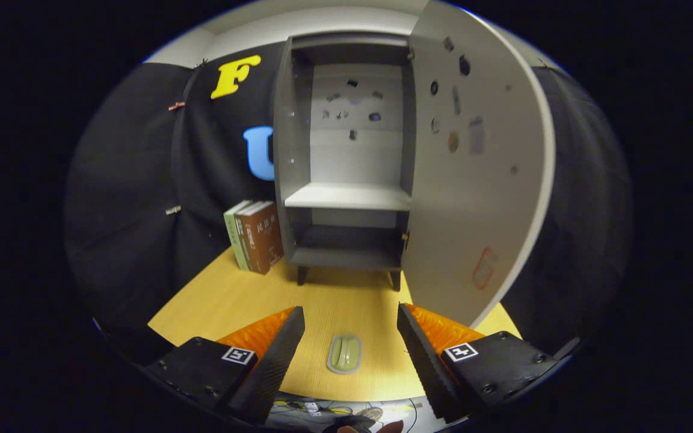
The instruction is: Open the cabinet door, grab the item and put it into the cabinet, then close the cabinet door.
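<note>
Small pale-green oval item [344,353] lies on yellow wood table [220,300], btwn gripper [351,328] fingers, untouched; fingers wide apart. Grey cabinet door [473,180] open, frame center-right.

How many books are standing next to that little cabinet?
3 books, upright side by side on the table, against the cabinet's left side: green outermost, two brown nearer it. More may hide behind.

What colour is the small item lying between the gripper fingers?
Pale green with a light grey rim, clearest in the gripper view; the gripper is open around it.
</note>
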The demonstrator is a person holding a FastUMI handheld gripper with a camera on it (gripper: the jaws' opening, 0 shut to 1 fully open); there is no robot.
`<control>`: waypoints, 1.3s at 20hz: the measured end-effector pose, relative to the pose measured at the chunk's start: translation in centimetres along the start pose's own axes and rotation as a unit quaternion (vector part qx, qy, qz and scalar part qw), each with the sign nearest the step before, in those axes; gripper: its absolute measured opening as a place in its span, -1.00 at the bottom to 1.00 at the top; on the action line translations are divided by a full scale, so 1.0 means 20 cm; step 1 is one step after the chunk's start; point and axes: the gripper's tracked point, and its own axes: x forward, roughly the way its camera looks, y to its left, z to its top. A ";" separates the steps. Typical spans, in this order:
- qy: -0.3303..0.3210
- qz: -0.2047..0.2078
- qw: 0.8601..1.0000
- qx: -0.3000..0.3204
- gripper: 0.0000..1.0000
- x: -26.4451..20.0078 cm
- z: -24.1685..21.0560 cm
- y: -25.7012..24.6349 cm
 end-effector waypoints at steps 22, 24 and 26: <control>0.201 -0.060 0.977 0.022 -0.61 0.68 -1.05 -0.30; 0.202 -0.061 0.977 0.023 -0.73 0.68 -1.02 -0.30; 0.187 -0.061 0.980 0.032 -0.73 0.65 -0.92 -0.30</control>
